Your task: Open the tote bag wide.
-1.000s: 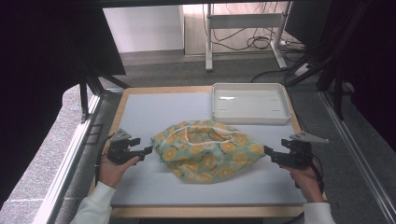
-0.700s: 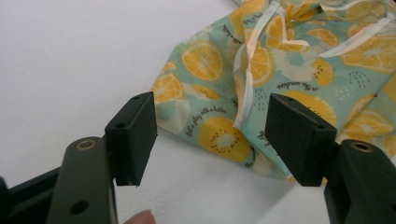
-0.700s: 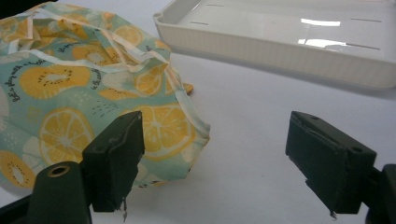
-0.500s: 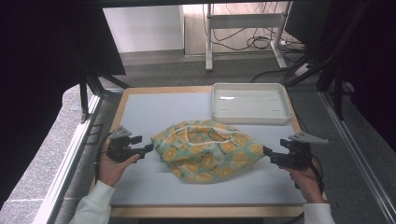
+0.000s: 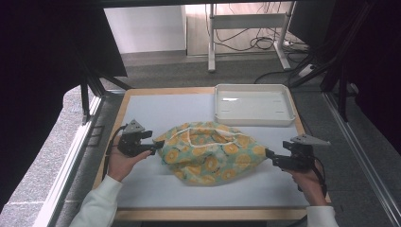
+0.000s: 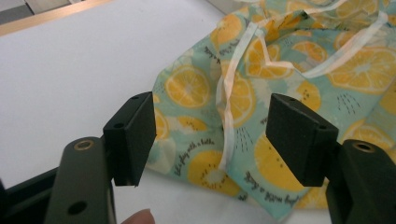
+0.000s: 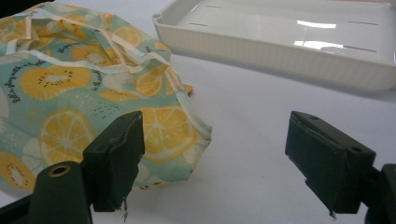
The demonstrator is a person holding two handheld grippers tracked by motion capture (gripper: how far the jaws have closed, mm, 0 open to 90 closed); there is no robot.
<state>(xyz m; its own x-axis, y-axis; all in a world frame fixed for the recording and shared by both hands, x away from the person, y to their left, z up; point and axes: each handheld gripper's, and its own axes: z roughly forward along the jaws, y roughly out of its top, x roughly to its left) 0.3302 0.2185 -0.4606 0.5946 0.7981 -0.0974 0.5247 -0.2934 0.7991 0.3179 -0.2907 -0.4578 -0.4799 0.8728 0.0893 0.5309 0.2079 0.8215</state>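
Cloth (image 5: 210,152) lies crumpled between left claw (image 5: 152,147) and right claw (image 5: 270,154), both agape.

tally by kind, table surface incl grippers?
Lemon-print cloth: 1
White tray: 1
Grippers: 2, left gripper and right gripper, both open
Total: 4

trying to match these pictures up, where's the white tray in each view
High view: white tray at the table's far right corner, beyond the lemon-print cloth.
Left gripper view: not in it.
Right gripper view: tray along the top, right of centre.
Shared landmark: the cloth, and.
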